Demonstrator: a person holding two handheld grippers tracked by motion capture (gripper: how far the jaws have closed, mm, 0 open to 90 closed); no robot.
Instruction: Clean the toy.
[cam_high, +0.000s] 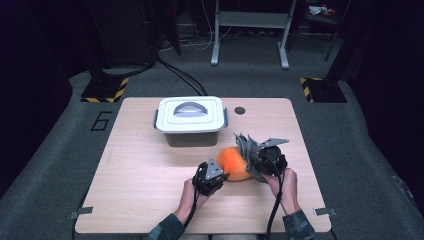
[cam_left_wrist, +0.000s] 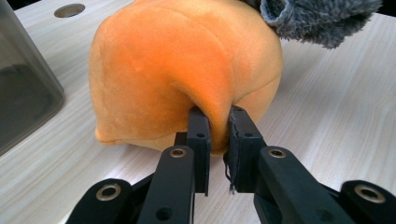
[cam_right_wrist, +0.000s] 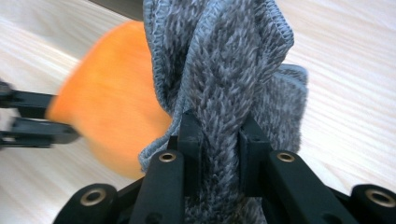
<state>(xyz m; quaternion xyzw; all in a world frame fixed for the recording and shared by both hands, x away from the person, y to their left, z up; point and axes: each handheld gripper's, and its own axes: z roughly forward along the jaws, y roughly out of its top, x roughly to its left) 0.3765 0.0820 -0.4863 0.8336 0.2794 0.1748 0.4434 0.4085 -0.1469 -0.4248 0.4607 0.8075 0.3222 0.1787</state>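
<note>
Black jaws of the left gripper (cam_left_wrist: 217, 140) pinch a fold of the orange plush toy (cam_left_wrist: 187, 70) sitting mid-table; the right gripper (cam_right_wrist: 219, 154) clamps a grey fuzzy cloth (cam_right_wrist: 224, 70) draped against it. Both look light and squishy, so bunched folds seem the best grab spots.

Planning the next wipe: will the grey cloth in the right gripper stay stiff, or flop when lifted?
Probably floppy: the grey cloth bunches into folds where the right gripper pinches it. It looks fuzzy and thin, so likely light. Its free edges drape near the orange plush, so they may drag across it.
</note>
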